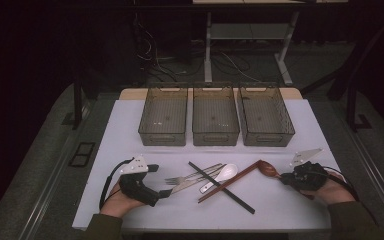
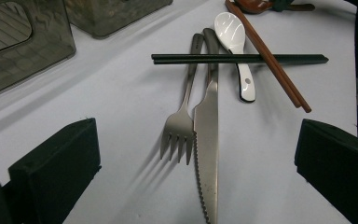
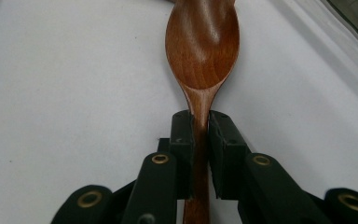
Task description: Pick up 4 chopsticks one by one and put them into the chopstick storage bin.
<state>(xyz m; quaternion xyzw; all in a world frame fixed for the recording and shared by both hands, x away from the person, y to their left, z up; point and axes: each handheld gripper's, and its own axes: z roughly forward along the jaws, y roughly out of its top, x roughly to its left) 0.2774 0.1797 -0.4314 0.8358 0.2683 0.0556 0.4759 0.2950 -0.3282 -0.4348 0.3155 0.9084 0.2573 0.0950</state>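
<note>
My right gripper is shut on the handle of a wooden spoon, which lies on the white table with its bowl pointing away from the jaws. In the high view this gripper sits at the right, with the spoon's bowl just left of it. My left gripper stands open, its jaws wide on either side of a steel fork and a serrated knife without touching them. Seen from above, the left gripper points right at the fork.
A white ceramic spoon, black chopsticks and brown chopsticks lie crossed mid-table. Three grey see-through bins stand in a row at the back. The table's front edge runs near both hands.
</note>
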